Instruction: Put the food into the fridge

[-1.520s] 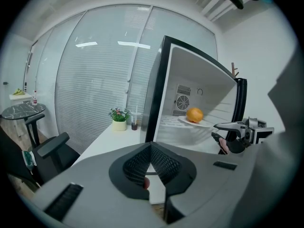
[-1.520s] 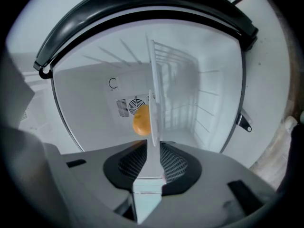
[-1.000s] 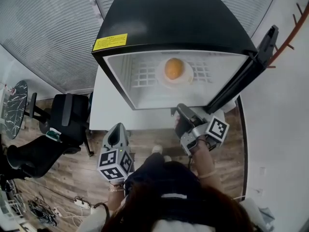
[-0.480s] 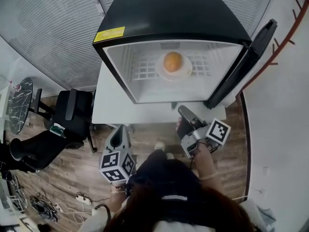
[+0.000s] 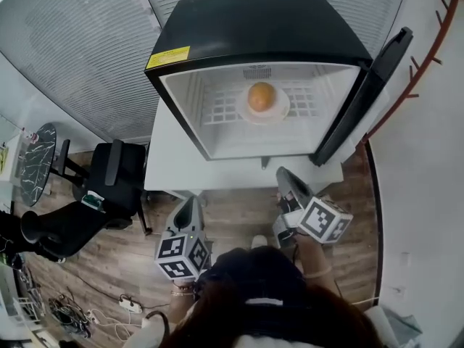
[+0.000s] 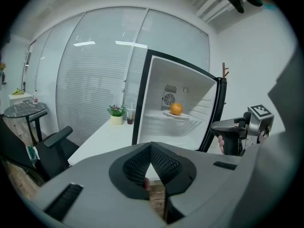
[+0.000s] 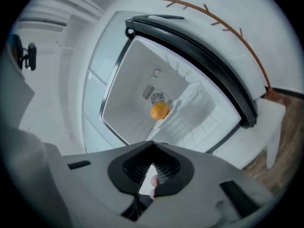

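Note:
An orange [image 5: 262,97] lies on a white plate [image 5: 280,111] on the wire shelf inside the black fridge [image 5: 254,20]. The fridge door [image 5: 370,85] is swung open to the right. Both grippers hang in front of the fridge, well short of it. My left gripper [image 5: 190,203] is shut with nothing in it, as the left gripper view [image 6: 151,147] shows. My right gripper [image 5: 284,172] is also shut and empty, with its jaws meeting [image 7: 153,147] below the orange [image 7: 159,111]. From the left gripper view the orange [image 6: 176,109] and the right gripper [image 6: 223,126] are both in sight.
The fridge stands on a white table [image 5: 170,165] with a small potted plant [image 6: 116,113] on it. A black office chair [image 5: 109,187] and a round dark table [image 5: 32,154] are at the left. Cables [image 5: 65,314] lie on the wood floor. A branch-shaped rack [image 5: 428,42] hangs on the right wall.
Both grippers have drawn back from the fridge toward the person. The right gripper has rolled, so its marker cube now faces more upward. The orange and the door have not moved.

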Available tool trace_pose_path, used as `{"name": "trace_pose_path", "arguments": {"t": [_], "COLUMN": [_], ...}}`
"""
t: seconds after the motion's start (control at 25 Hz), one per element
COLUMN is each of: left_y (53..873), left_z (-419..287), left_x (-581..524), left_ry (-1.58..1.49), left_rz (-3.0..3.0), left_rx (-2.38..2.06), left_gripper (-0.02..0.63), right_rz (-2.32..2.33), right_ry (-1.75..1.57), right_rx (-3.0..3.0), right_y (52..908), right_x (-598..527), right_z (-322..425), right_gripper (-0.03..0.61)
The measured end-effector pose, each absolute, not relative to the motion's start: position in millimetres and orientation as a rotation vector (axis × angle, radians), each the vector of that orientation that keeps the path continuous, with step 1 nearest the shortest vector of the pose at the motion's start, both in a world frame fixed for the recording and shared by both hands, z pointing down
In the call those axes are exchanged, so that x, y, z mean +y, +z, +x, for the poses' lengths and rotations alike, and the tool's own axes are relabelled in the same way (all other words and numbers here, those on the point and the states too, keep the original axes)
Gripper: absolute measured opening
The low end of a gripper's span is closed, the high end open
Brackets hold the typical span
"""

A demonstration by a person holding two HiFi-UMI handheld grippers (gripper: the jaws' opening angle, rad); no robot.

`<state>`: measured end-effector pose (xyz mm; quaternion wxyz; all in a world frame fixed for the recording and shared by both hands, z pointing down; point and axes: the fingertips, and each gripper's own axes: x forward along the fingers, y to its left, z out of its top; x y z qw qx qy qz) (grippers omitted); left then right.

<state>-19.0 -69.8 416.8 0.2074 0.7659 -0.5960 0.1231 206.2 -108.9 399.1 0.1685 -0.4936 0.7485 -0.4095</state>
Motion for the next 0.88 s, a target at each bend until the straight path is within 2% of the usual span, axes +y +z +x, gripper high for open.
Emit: {"name": "trace_pose_path", "arguments": {"t": [0.36,0.88], "left_y": [414,423], "left_z": [-24,-49], "left_x": [-49,18], "left_ry": [0.322,0.332], "left_rz": [2.188,2.222], "left_rx": [-1.617,-1.561], "left_gripper": [-0.002,-0.002], "right_rz": [-1.731,-1.853], "right_ry": [-0.585,-0.503], "right_rx": [2.422,2.457], "right_y": [369,372], "right_x": [-71,7], "right_z": [187,155], "right_gripper": [-0.006,-0.006]}}
